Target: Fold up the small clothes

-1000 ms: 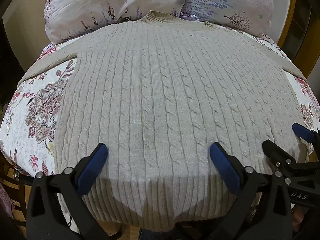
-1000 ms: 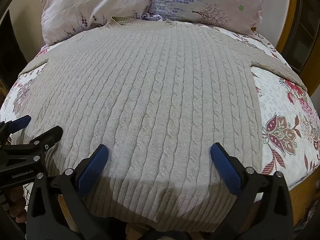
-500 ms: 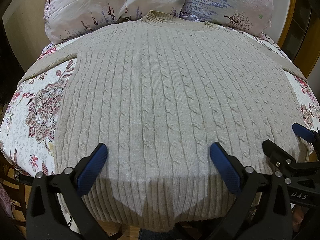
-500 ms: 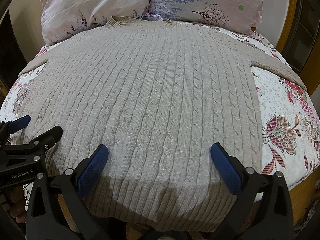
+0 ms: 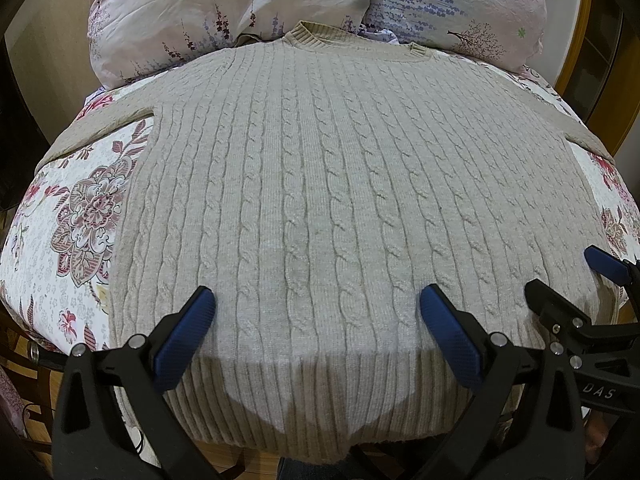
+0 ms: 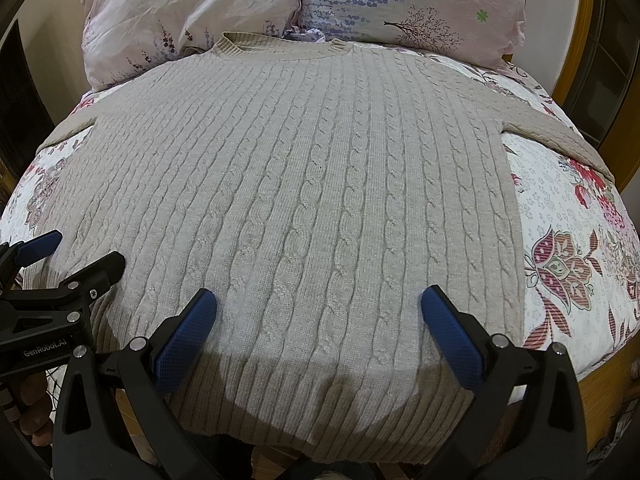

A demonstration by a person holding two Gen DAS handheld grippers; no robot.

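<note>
Nearest the lens in the left wrist view: left gripper, black clamp arms with blue textured pads, jaws spread wide, nothing between them. It hangs over the ribbed hem of a beige cable-knit sweater; whether the pads touch the knit cannot be told from this angle.

Right wrist view, same arrangement: right gripper, jaws equally wide apart, holding nothing, poised above the hem toward the sweater's right half. The two tools sit side by side along the near edge. Each shows in the other's camera: the right one enters the left view at the right margin, the left one enters the right view at the left margin, both with fingers apart. A bit of bare hand shows under the left tool, partly hidden.

Sweater lies flat, spread open, hem nearest and draping slightly over the bed's near edge, round ribbed collar farthest. Both sleeves run outward to left and right and slip off the sides of the bed.

Under it: white floral-print bedspread with pink and maroon blossoms, visible on both flanks of the knit.

Beyond the collar: pale pink floral pillow at left, and lavender-print pillow with a small tree motif at right, touching each other. Yellow wooden frame at far right.
</note>
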